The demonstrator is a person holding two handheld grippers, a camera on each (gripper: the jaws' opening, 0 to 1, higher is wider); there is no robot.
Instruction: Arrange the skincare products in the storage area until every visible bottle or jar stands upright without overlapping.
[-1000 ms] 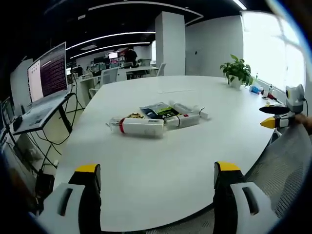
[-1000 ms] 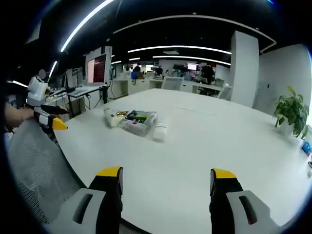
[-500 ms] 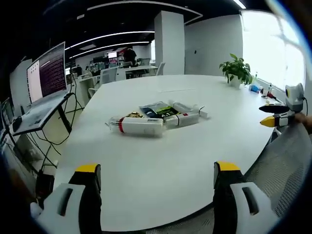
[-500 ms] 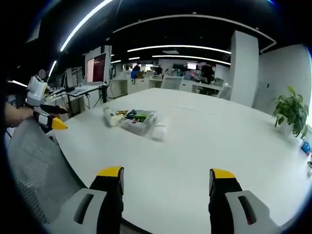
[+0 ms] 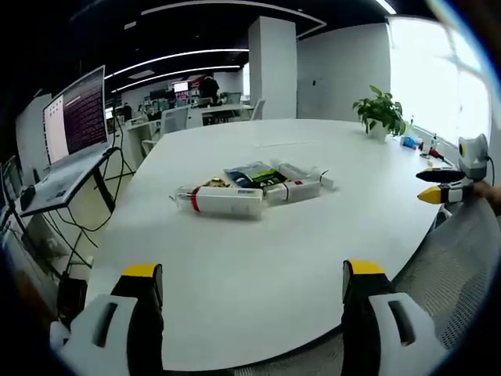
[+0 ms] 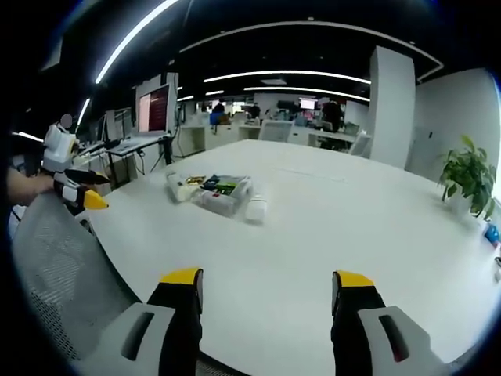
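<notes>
Both my grippers, left gripper (image 5: 245,291) and right gripper (image 6: 267,291), gape empty; the long white red-banded tube (image 5: 223,202) lies flat, crosswise, well ahead, seemingly nearer my left.

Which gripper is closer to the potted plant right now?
Right. The right gripper hangs off the table edge on the side of the potted plant; the left gripper is beyond the far edge, near the monitor.
</notes>
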